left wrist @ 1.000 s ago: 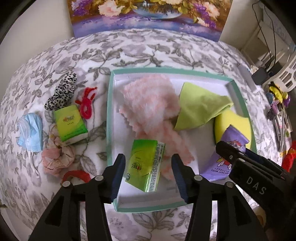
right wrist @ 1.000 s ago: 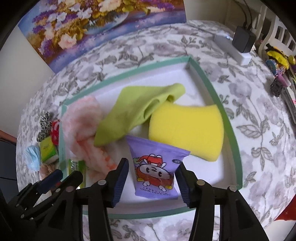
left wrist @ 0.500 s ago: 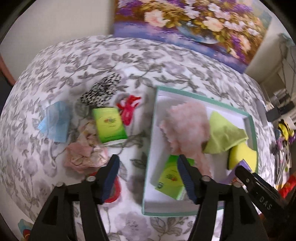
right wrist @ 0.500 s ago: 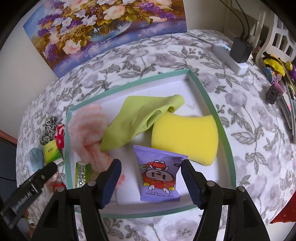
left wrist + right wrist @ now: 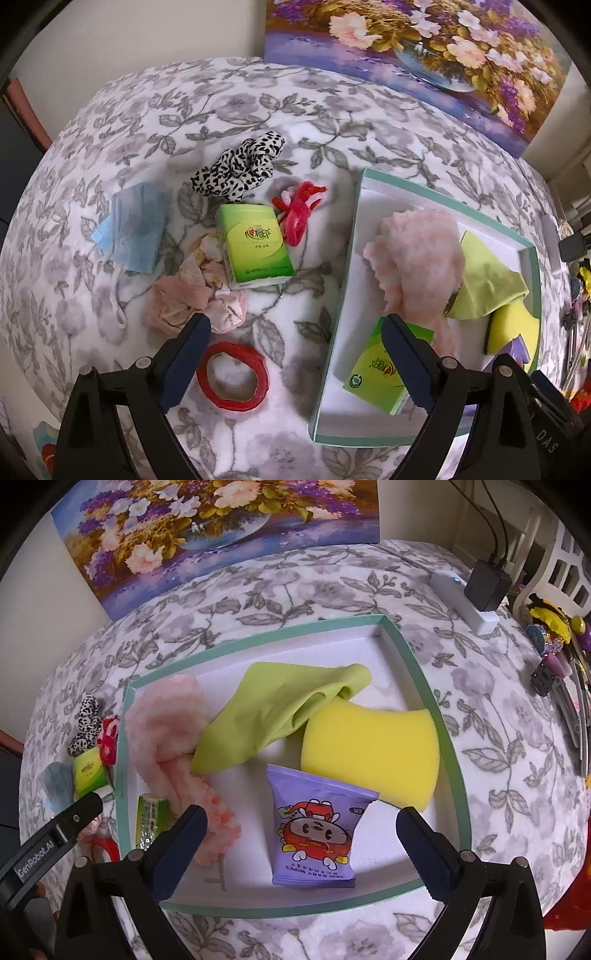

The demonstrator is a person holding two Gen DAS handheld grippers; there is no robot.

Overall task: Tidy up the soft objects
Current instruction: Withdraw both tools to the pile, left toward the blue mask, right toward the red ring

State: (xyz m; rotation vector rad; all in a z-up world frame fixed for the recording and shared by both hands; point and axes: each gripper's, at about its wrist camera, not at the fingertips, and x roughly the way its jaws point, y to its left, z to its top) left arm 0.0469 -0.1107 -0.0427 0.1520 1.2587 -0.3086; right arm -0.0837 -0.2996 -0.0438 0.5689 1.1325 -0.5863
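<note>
A floral cloth covers the table. The left gripper is opening, nothing between its jaws, above a red ring beside the teal-rimmed tray. The right gripper is opening around a purple wipes packet lying in the tray, pads clear of it.

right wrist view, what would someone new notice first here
The teal-rimmed tray dominates, holding a yellow sponge, a lime green cloth draped onto it, a fluffy pink cloth at left and a purple baby wipes pack in front. The right gripper hovers above that pack, jaws opening, holding nothing.
</note>
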